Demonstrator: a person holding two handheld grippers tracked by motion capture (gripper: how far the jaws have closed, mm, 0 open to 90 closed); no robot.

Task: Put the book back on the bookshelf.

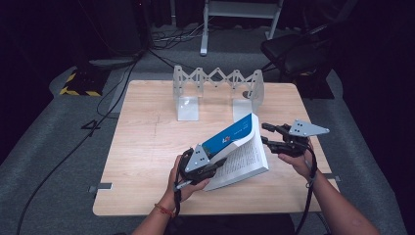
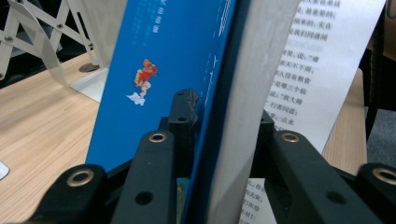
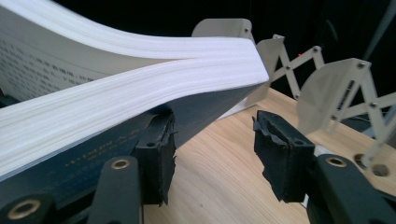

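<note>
**Book held over wooden table**

The left gripper (image 1: 208, 164) clamps the blue cover and pages of a book (image 1: 240, 152) between its jaws, lifting it tilted above a pale wooden table (image 1: 147, 147). The right gripper (image 1: 274, 137) stands wide, one jaw touching the book's underside. Beyond the fingers: a white folding rack (image 1: 218, 88), grey carpet (image 1: 44, 147), cables (image 1: 169, 36), darkness.
</note>
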